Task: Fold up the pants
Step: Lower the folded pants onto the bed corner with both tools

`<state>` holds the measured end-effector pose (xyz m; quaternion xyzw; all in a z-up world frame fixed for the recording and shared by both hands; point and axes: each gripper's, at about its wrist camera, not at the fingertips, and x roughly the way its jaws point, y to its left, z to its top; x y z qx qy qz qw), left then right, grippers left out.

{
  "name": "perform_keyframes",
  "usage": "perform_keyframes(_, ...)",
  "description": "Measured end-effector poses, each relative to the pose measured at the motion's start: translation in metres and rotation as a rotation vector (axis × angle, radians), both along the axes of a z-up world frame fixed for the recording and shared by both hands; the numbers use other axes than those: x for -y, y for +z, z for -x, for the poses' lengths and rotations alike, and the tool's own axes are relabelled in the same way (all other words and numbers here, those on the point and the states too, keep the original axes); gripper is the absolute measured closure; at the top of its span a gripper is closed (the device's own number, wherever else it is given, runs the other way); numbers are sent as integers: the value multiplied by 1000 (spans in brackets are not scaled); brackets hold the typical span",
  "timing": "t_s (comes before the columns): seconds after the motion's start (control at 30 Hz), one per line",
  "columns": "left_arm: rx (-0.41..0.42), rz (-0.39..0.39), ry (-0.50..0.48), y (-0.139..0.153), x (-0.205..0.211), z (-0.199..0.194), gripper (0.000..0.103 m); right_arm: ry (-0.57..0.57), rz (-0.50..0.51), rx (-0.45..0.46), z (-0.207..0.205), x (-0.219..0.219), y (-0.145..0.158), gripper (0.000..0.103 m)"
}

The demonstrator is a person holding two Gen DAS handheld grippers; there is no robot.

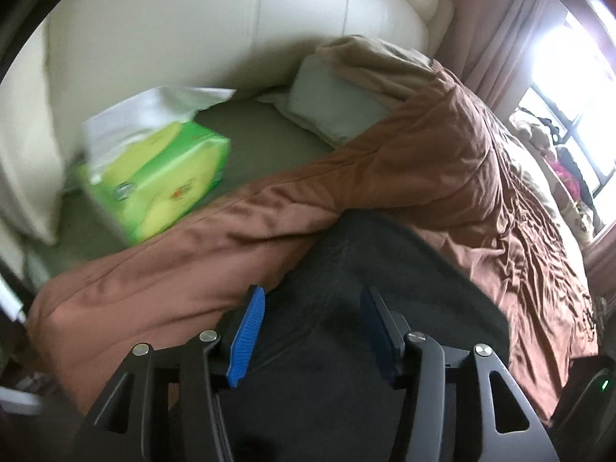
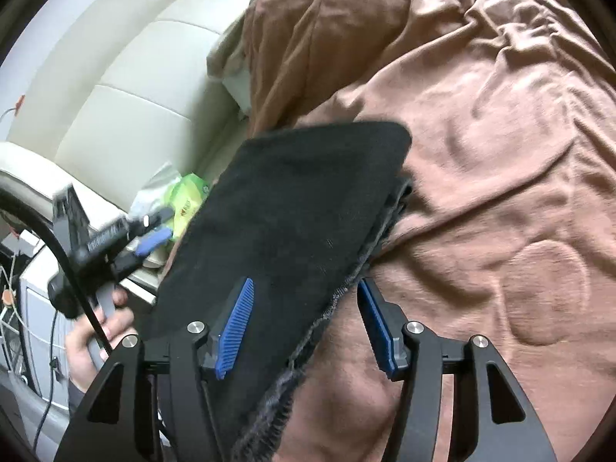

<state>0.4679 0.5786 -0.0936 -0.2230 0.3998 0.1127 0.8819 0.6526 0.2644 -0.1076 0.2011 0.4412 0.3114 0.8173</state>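
The black pants (image 2: pixel 300 200) lie folded into a flat oblong on the brown quilt (image 2: pixel 481 154). Their fuzzy layered edge runs down between my right gripper's (image 2: pixel 306 285) blue pads, which stand apart and do not press on it. In the left wrist view the pants (image 1: pixel 365 269) spread as a dark mass under my left gripper (image 1: pixel 312 292). Its jaws are open, with the cloth lying between and below the pads (image 1: pixel 246 331). The right wrist view also shows the left gripper (image 2: pixel 161 227) at the pants' left edge, held by a hand (image 2: pixel 96 331).
A green tissue pack (image 1: pixel 161 177) sits on the sheet by the cream padded headboard (image 1: pixel 192 30). A pale pillow (image 1: pixel 335 107) lies behind the quilt (image 1: pixel 442 177). A bright window (image 1: pixel 577 96) with pink curtains is at the right. White furniture and cables (image 2: pixel 34 308) stand left of the bed.
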Motion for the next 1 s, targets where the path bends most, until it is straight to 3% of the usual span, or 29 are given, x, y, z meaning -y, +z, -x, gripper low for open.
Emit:
perform_keyframes(0.23, -13, -56, 61, -5, -1, 60, 49, 0, 70, 154, 27, 12, 28, 49)
perform_keyframes(0.47, 30, -76, 86, 5, 16, 98, 49, 126, 169, 296, 53, -14, 54, 49)
perform_keyframes(0.63, 40, -94, 80, 3, 33, 107, 49, 205, 278, 369, 48, -41, 63, 49)
perform_keyframes(0.87, -11, -108, 74, -27, 40, 101, 49, 201, 379, 439, 25, -57, 59, 49)
perform_keyframes(1.0, -16, -103, 74, -41, 38, 103, 49, 190, 472, 413, 6, -60, 34, 49)
